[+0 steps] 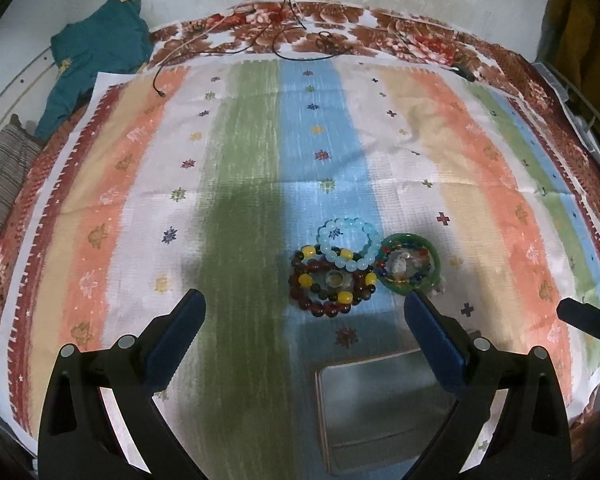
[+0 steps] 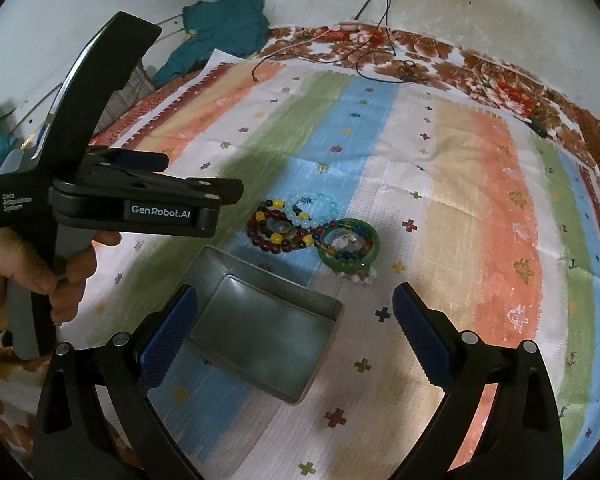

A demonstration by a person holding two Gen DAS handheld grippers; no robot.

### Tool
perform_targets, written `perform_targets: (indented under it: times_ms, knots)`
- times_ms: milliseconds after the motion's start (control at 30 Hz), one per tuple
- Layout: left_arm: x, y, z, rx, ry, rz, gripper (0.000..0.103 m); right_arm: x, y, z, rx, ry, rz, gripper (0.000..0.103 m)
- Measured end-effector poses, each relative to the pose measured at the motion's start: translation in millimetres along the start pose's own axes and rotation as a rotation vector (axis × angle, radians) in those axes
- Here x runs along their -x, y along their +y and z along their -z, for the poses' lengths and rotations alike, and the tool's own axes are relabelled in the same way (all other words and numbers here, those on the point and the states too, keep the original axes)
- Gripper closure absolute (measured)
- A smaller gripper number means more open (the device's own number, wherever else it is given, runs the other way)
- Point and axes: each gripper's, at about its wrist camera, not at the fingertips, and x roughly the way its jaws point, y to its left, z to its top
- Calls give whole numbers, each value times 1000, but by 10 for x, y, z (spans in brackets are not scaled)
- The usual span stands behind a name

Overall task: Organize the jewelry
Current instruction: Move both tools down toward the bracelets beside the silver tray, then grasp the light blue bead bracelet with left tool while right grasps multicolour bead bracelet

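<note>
Both hand-held grippers, left [image 1: 302, 312] and right [image 2: 294, 306], are spread wide, empty. The tin [image 2: 260, 320] lies long axis diagonal beside the bracelets [image 2: 284, 228], mid-cloth [image 2: 460, 184].

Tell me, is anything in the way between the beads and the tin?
Nothing visible. The beads lie on the cloth just beyond the open tin, with only bare cloth between. Both tongs are open and hold nothing.

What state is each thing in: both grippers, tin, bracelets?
left gripper: open, empty.
right gripper: open, empty, above the tin.
metal tin: open-topped, nothing inside.
pale blue bead bracelet: on the cloth, overlapping the dark one.
dark red and yellow bead bracelet: on the cloth, outside the tin.
green bangle: flat on the cloth, beads inside.
</note>
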Motion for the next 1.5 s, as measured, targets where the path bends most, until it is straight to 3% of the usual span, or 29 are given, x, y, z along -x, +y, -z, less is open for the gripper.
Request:
perform_targets:
  times_ms: [1000,1500]
  knots:
    - [-744,22,-409,-1,126,61,7,-620,-162,-271,-39,106,-1,5]
    - [-1227,-90,-580,-50,212,74,21,-1020,-210,-380,-16,165,17,8]
